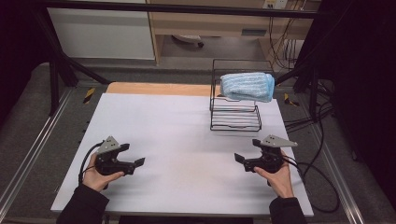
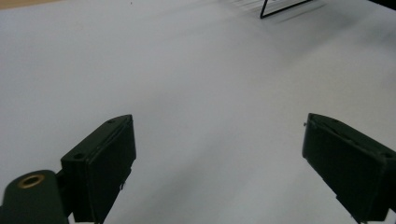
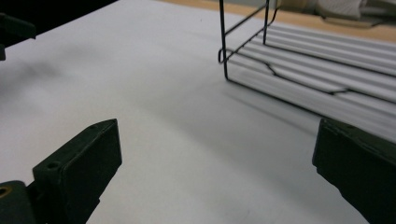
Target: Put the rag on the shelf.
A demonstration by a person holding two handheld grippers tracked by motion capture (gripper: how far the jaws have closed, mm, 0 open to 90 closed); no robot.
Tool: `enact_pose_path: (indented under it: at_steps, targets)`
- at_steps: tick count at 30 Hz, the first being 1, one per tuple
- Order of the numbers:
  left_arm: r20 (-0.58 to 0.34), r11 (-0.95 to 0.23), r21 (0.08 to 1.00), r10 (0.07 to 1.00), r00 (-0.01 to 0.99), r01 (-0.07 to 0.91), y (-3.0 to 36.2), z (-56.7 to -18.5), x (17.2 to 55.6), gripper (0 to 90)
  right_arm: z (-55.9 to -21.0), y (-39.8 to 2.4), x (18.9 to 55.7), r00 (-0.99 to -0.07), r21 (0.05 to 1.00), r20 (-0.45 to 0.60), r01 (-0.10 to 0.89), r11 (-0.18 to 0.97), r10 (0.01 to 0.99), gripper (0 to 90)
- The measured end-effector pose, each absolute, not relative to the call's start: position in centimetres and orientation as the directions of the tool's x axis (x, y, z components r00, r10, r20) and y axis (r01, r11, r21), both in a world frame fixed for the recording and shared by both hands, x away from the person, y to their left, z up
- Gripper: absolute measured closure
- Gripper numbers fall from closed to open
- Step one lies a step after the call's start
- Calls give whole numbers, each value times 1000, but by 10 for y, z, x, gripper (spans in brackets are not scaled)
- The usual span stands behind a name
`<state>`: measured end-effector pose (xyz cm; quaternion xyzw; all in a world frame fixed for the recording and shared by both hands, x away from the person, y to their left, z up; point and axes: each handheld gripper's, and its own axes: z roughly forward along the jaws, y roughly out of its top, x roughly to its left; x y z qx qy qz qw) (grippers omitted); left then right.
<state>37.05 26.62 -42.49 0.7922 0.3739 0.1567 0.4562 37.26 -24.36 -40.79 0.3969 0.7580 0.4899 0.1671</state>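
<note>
A black wire rack [image 1: 236, 98] stands at the back right of the white table [image 1: 177, 126], and its lower shelf [image 3: 299, 65] reaches into the right gripper view. A folded light-blue towel [image 1: 247, 86] lies on the rack's upper tier. My left gripper [image 1: 132, 156] is held low over the table's front left, open, with nothing between its jaws [image 2: 219, 163]. My right gripper [image 1: 247, 151] hovers at the front right, just in front of the rack, also open and empty [image 3: 217, 172].
A bare wooden strip [image 1: 159, 88] runs along the table's far edge. Black cables [image 1: 317, 172] trail off the right side. Dark frame posts [image 1: 53, 70] stand at the back corners, with cabinets behind.
</note>
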Motion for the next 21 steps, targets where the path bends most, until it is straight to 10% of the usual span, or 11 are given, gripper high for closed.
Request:
enact_pose_path:
  at_steps: [21]
  targets:
    - [-75,-328,820,751,656,469,279,-447,362,77,-443,-269,361,-624,814,204,536,223,754,7]
